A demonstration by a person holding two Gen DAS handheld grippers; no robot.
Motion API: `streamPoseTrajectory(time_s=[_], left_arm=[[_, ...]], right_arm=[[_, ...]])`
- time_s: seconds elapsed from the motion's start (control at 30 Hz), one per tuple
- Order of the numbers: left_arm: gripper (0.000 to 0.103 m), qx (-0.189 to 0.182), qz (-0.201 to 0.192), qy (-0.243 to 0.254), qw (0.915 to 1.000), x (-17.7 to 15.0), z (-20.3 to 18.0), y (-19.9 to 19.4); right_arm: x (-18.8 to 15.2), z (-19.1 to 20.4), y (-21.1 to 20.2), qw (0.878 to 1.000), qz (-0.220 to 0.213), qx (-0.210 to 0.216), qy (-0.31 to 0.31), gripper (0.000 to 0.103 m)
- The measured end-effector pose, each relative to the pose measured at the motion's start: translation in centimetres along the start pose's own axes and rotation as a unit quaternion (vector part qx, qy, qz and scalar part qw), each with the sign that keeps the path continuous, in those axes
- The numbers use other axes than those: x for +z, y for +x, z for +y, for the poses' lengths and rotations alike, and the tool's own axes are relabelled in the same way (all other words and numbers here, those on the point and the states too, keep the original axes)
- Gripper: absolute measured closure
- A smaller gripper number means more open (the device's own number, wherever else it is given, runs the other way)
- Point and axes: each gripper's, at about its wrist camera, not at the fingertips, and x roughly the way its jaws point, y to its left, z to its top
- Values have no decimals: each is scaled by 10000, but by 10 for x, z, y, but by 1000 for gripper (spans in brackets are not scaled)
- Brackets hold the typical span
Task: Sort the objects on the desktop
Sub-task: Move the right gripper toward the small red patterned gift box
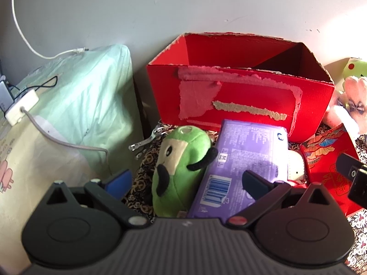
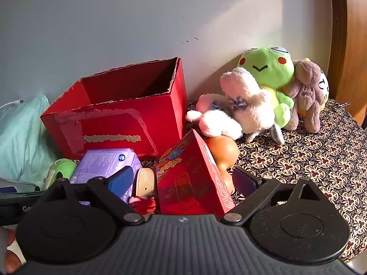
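Note:
A torn, open-topped red box (image 1: 240, 91) (image 2: 119, 116) stands against the wall. In front of it lie a green plush (image 1: 179, 169) (image 2: 60, 169) and a purple pack (image 1: 240, 160) (image 2: 107, 162). My left gripper (image 1: 187, 182) is open, its blue pads either side of these two. A small red gift box (image 2: 190, 174) (image 1: 330, 160) leans tilted between the open fingers of my right gripper (image 2: 183, 181). A beige leather piece (image 2: 145, 181) lies between that box and the left finger. Behind the gift box sits an orange-brown gourd shape (image 2: 221, 151).
White plush (image 2: 240, 110), green frog plush (image 2: 268, 68) and brown plush (image 2: 307, 91) lean in the corner on the patterned cloth (image 2: 321, 155). A pale green bag (image 1: 91, 96), white charger (image 1: 21, 106) and keys (image 1: 146, 141) lie left. A hand (image 2: 9, 252) shows at the edge.

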Motion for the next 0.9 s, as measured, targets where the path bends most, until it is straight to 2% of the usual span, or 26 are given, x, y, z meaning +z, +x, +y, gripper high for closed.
streamPoseTrajectory(time_s=[0.9], left_arm=[[1, 34, 8, 108, 9999, -2, -13, 5]], right_arm=[[-1, -8, 8, 10000, 1, 37, -45, 9]])
